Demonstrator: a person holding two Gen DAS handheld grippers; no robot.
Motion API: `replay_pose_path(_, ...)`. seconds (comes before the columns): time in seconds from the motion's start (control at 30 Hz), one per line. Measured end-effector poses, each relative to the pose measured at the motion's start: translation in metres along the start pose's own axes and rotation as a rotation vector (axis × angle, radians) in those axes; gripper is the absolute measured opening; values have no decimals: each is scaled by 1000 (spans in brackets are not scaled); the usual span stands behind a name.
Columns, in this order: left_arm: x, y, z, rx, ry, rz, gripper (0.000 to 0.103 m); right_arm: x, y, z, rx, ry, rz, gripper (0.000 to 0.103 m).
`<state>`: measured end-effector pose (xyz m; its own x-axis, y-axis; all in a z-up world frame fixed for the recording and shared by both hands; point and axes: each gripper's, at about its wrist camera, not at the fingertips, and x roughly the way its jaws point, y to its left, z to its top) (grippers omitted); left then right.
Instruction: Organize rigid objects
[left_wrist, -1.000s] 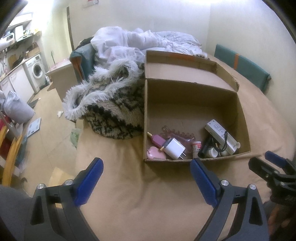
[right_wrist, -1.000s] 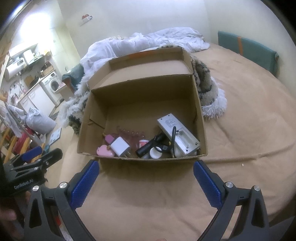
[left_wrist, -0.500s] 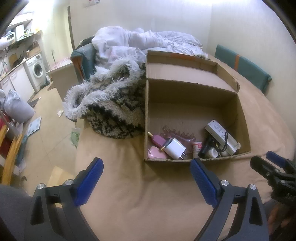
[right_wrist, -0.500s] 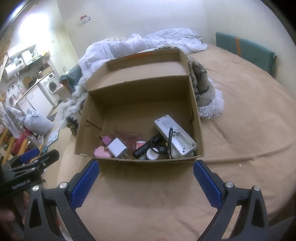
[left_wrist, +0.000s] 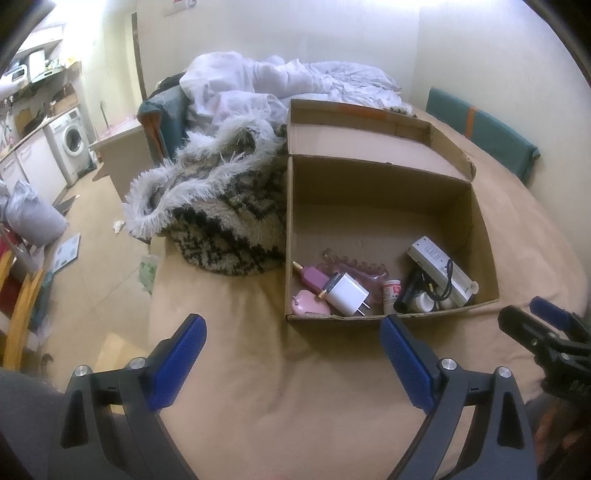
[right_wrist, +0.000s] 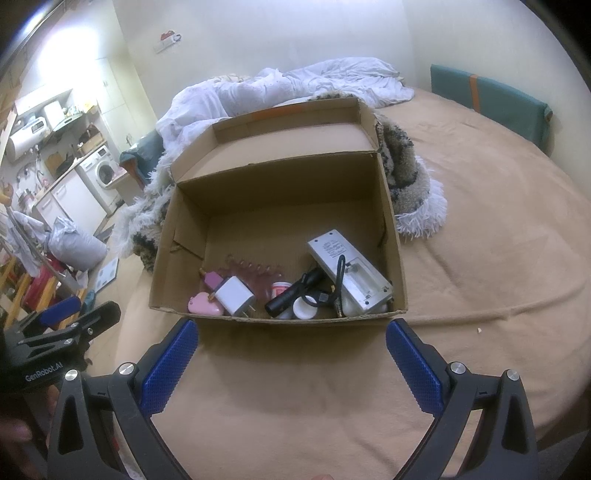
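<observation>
Cardboard box (right_wrist: 280, 206) on bed, rigid items heaped along its near wall | both tools spread, empty, short of box | right tool (right_wrist: 291, 354): drop straight onto white charger (right_wrist: 234, 297), avoid cable | left tool (left_wrist: 293, 354): steady box.

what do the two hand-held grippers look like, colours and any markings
Both are black frames with silver screws and two fingers faced with blue pads. The right hand-held gripper has dimpled pads. The left hand-held gripper carries white "GenRobot.AI" lettering on its body, seen from the right wrist. No cables or sleeves show.
</observation>
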<state>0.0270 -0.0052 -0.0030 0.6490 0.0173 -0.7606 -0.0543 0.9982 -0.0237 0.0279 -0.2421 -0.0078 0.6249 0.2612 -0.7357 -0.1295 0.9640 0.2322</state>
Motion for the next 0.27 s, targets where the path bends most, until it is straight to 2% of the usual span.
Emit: replay_pose_path(0.27,2,-1,-1,9,6,-2,95,0,0,0,0,-1,-1,103)
